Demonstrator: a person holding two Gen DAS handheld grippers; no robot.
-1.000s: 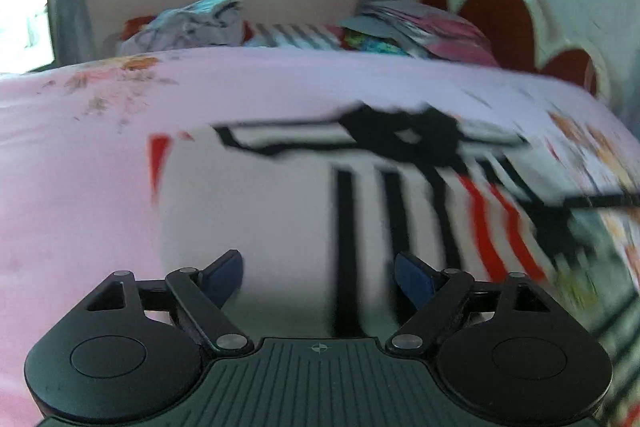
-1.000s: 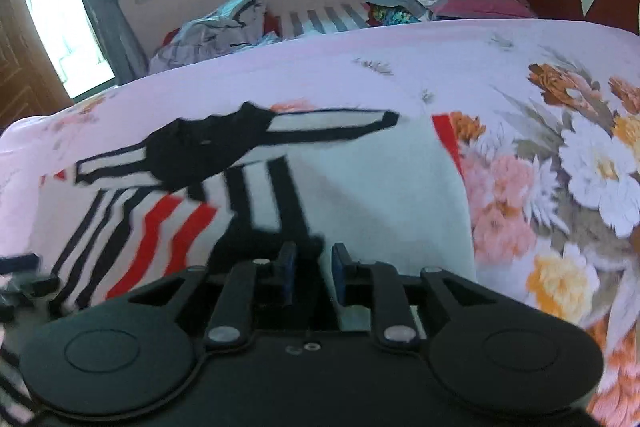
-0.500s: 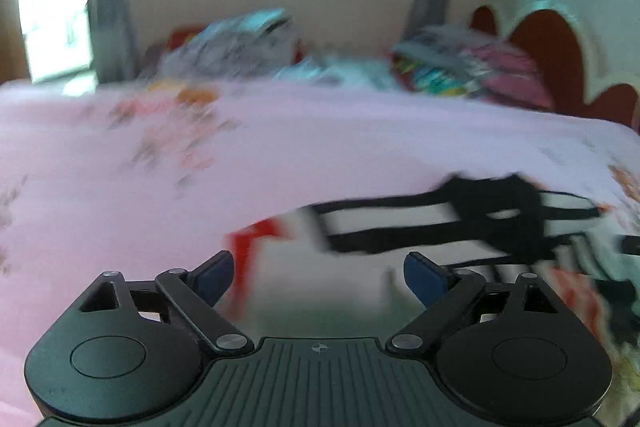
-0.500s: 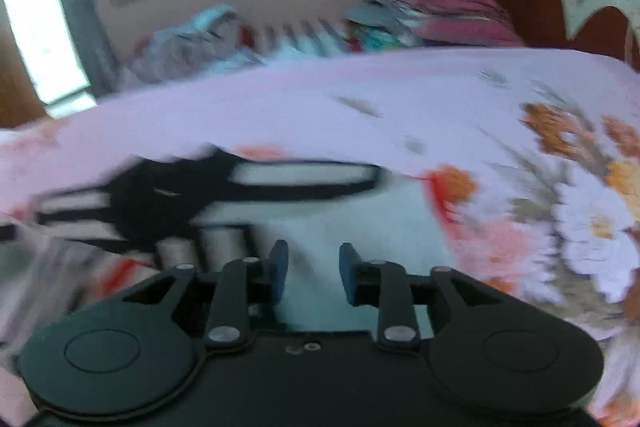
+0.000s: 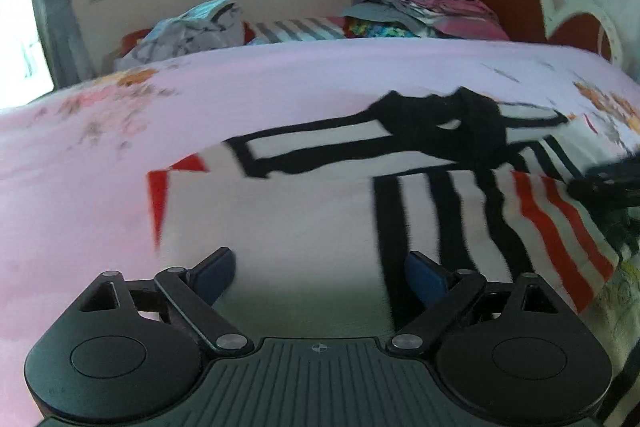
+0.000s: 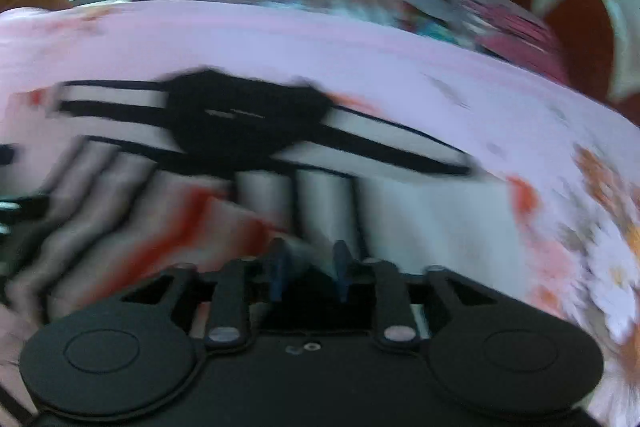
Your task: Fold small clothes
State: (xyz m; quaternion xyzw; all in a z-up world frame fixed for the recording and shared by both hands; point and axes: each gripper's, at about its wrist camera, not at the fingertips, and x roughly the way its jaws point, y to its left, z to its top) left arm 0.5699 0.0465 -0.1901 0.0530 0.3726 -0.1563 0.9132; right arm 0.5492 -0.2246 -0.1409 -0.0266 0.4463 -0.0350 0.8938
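We hover our left gripper (image 5: 318,277), fingers wide, over the shirt (image 5: 304,211) spread on the bed (image 5: 80,195) for folding, while our right gripper (image 6: 308,273) is narrow, its grip unclear.

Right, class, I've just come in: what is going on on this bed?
A person with two handheld grippers is folding a small striped shirt spread on a pink floral bedsheet. The left gripper is open above the white part. The right gripper is near the hem, jaws slightly apart; blur hides whether it holds cloth.
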